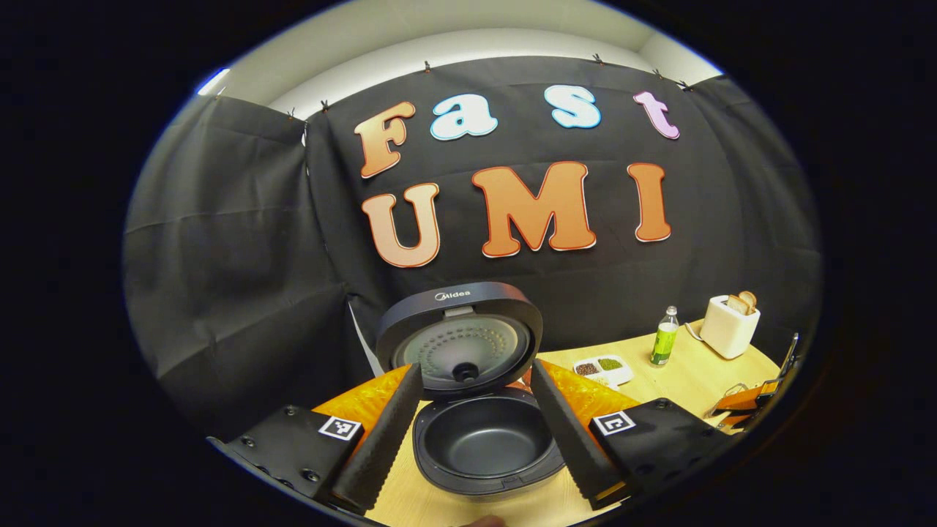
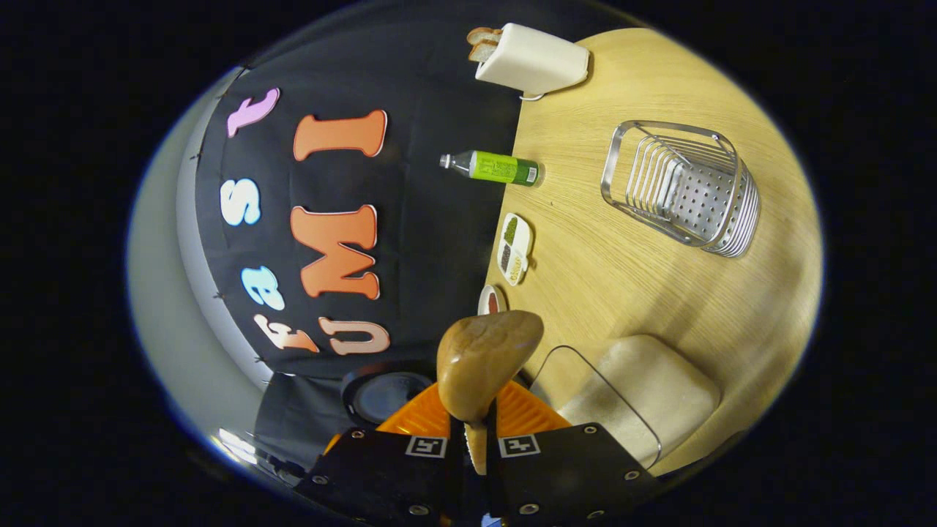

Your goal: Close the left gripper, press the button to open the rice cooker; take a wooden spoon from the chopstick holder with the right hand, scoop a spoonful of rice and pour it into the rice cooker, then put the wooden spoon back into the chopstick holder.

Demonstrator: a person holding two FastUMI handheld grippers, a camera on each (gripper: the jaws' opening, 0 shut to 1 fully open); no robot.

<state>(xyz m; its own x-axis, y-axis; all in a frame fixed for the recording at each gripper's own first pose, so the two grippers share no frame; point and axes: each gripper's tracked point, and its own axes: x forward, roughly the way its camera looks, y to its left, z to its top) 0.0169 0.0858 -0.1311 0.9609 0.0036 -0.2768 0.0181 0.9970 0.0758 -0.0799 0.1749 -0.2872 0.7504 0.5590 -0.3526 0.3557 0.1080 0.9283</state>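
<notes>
Right gripper (image 2: pixel 476 432) clamps wooden spoon (image 2: pixel 487 359), bowl just ahead of its fingers; left gripper (image 1: pixel 476 432) spread, rice cooker (image 1: pixel 483 439) lid-up between them; tilted hold may spill rice.

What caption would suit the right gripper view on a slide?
Hand-held gripper shut on a wooden spoon, above a table with a wire rack, bottle and toaster.

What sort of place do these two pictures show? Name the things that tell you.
Probably a mock kitchen counter set up in a cloth-walled booth: an open rice cooker, a toaster holding bread, and a metal chopstick holder stand on a wooden table.
</notes>
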